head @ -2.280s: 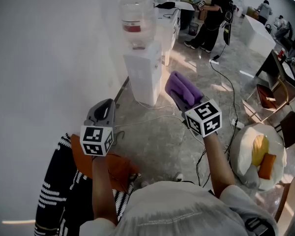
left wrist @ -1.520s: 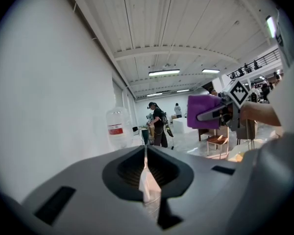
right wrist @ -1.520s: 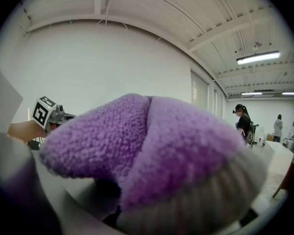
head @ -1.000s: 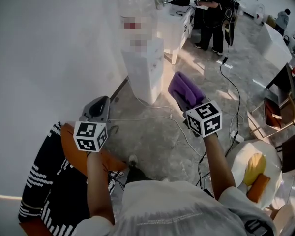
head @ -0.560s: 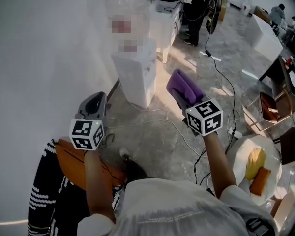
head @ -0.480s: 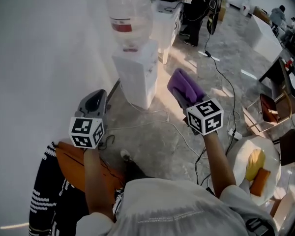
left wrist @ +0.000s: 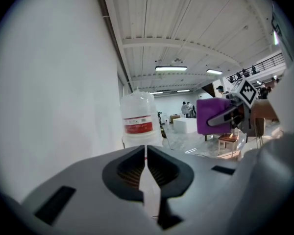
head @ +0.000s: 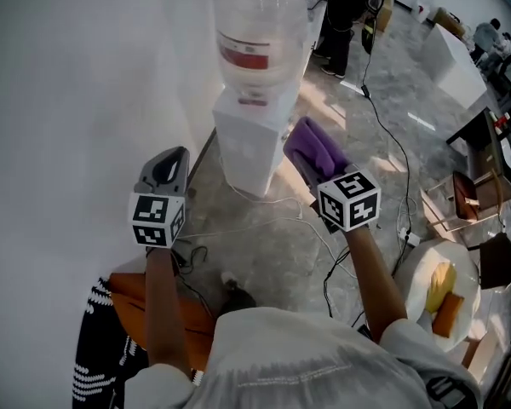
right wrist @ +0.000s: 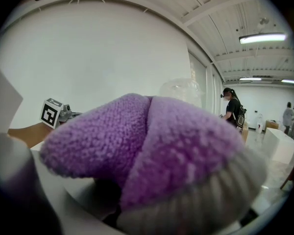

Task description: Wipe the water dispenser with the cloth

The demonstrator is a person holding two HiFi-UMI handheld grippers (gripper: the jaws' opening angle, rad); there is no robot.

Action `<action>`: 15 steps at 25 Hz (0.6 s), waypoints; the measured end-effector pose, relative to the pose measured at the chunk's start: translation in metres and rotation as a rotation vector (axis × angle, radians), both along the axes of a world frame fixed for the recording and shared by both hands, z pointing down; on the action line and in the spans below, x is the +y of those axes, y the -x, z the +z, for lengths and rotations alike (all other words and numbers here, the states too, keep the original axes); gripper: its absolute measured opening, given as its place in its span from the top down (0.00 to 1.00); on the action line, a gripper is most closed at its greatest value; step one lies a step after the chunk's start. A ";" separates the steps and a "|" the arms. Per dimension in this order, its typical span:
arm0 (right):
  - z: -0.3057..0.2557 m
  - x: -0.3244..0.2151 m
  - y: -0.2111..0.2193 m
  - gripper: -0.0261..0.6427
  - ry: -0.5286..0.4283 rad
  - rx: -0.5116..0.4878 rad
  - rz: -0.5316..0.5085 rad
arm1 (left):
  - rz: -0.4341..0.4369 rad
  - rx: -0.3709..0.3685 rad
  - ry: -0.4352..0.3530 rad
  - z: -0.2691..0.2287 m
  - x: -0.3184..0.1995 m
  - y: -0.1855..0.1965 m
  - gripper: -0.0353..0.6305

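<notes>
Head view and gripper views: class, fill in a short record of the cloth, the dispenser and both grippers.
Cloth: purple, folded, clamped in the right gripper
Dispenser: white, bottle on top, beside the wall
Cloth to dispenser: apart, not touching
Left gripper: shut, empty

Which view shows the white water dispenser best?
The head view: the white water dispenser shows bottle and cabinet together. The left gripper view catches mainly its red-labelled bottle; in the right gripper view the fuzzy purple cloth hides nearly all of it.
</notes>
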State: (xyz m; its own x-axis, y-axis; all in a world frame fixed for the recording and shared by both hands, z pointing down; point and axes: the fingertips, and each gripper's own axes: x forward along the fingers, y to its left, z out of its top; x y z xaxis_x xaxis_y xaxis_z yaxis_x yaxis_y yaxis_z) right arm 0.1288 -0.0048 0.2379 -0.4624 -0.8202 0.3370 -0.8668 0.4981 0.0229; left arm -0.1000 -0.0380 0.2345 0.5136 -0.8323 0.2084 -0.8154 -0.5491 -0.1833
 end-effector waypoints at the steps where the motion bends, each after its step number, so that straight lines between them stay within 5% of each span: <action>1: 0.004 -0.013 0.011 0.86 0.010 -0.006 0.004 | 0.006 0.006 0.006 0.003 -0.012 0.008 0.91; 7: 0.044 -0.088 0.064 0.86 0.064 -0.006 -0.009 | 0.024 0.035 0.020 0.023 -0.084 0.041 0.91; 15: 0.131 -0.179 0.120 0.86 0.153 0.032 -0.120 | -0.077 0.020 0.144 0.097 -0.140 0.071 0.91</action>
State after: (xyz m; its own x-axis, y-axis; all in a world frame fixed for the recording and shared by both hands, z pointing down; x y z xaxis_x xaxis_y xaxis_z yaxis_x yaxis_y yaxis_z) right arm 0.0085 -0.1839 0.3689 -0.5407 -0.6980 0.4696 -0.8010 0.5976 -0.0339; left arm -0.1710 -0.1778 0.3314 0.4546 -0.8317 0.3189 -0.8589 -0.5041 -0.0905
